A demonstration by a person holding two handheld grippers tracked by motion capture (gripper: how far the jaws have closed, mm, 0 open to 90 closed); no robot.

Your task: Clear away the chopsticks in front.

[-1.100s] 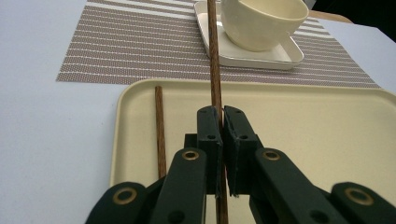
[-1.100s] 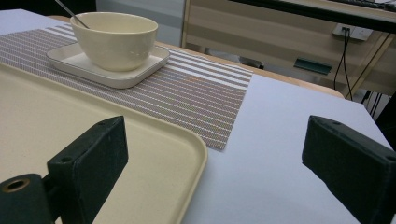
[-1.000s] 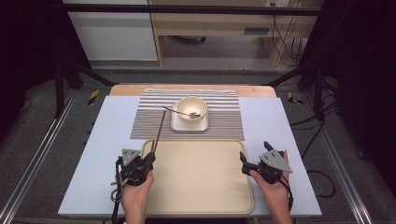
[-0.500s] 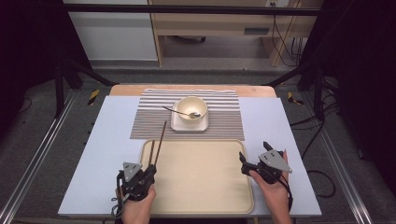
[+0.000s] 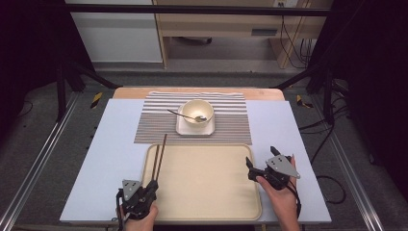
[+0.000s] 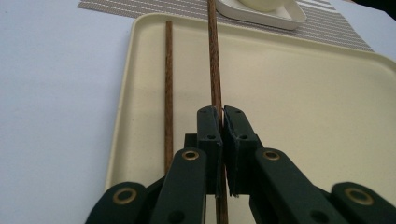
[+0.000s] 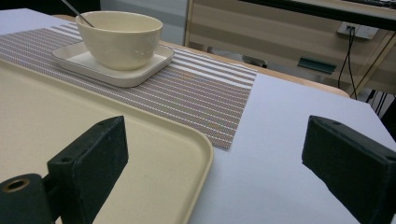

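Even overhead light on the table, dark surroundings, soft focus close to the cameras.
The table (image 5: 110,159) and tray (image 5: 207,192) are evenly lit with faint shadows, while the floor falls into near black. The left gripper (image 6: 223,122) looks blurred up close, perhaps from nearness; the bowl (image 7: 120,37) shows mild glare.

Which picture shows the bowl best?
The right gripper view: the bowl is close and sharp, standing on its square plate. The high view shows the bowl small, with the spoon inside. The left gripper view catches just its bottom edge.
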